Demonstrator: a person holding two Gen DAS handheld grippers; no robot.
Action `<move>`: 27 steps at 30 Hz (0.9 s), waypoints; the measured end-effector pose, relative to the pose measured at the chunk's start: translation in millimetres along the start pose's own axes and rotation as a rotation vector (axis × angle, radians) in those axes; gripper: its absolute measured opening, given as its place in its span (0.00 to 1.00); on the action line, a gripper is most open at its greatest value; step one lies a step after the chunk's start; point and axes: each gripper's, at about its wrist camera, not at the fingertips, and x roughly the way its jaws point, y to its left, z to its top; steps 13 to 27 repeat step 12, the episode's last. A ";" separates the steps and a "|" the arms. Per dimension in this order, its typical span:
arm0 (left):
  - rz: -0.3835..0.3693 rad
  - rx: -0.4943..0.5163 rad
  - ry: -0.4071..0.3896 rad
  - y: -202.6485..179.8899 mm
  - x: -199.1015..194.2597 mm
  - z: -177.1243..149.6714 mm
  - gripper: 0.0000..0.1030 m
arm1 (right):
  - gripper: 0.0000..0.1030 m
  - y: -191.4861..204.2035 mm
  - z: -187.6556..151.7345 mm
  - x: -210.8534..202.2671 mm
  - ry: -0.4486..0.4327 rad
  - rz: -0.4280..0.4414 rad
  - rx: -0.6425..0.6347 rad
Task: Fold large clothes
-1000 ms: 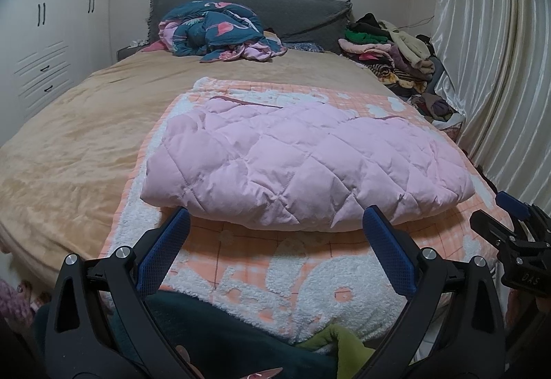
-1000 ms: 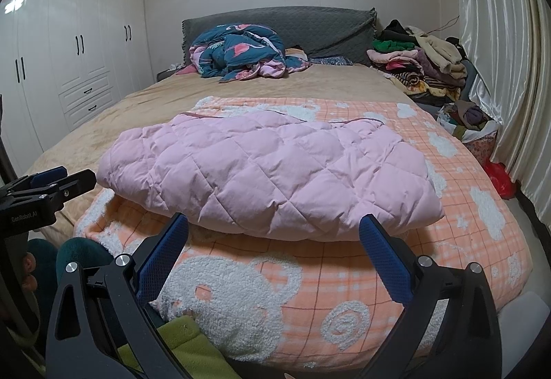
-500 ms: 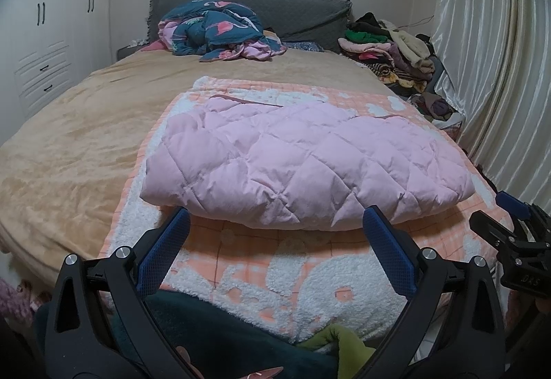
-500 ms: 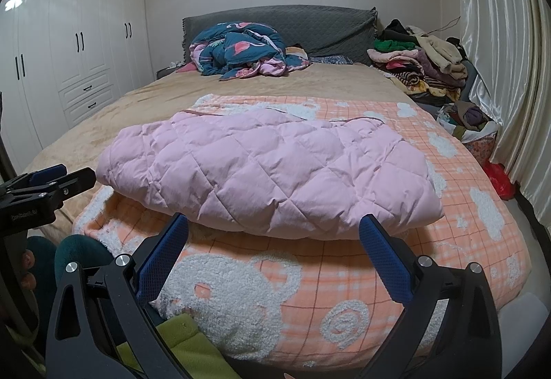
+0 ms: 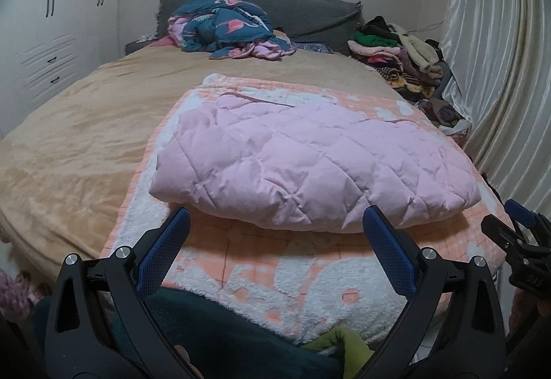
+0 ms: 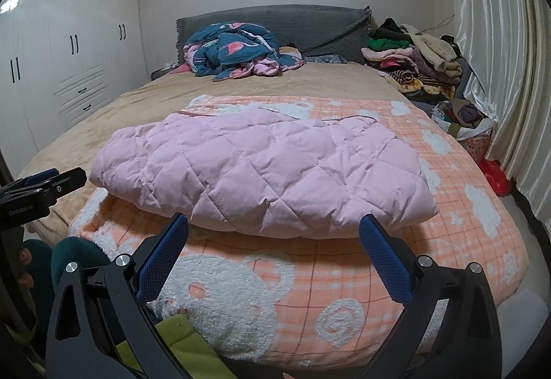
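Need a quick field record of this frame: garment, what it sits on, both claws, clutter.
garment: pink quilted coat, folded into a thick bundle, lying flat
support: orange checked blanket with white fleecy shapes, spread over the tan bedcover
left claw: open, empty, short of the coat's near edge
right claw: open, empty, short of the coat's near edge
contact: neither claw touches the coat
head of bed: crumpled blue and pink quilt against the grey headboard
right side: pile of clothes by the curtain
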 end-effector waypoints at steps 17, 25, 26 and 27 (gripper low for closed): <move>0.332 -0.185 0.062 150.2 79.6 52.4 0.91 | 0.96 -249.3 -50.5 0.1 0.052 -0.508 0.504; 0.332 -0.185 0.062 150.2 79.6 52.4 0.91 | 0.96 -249.3 -50.5 0.1 0.052 -0.508 0.504; 0.332 -0.185 0.062 150.2 79.6 52.4 0.91 | 0.96 -249.3 -50.5 0.1 0.052 -0.508 0.504; 0.332 -0.185 0.062 150.2 79.6 52.4 0.91 | 0.96 -249.3 -50.5 0.1 0.052 -0.508 0.504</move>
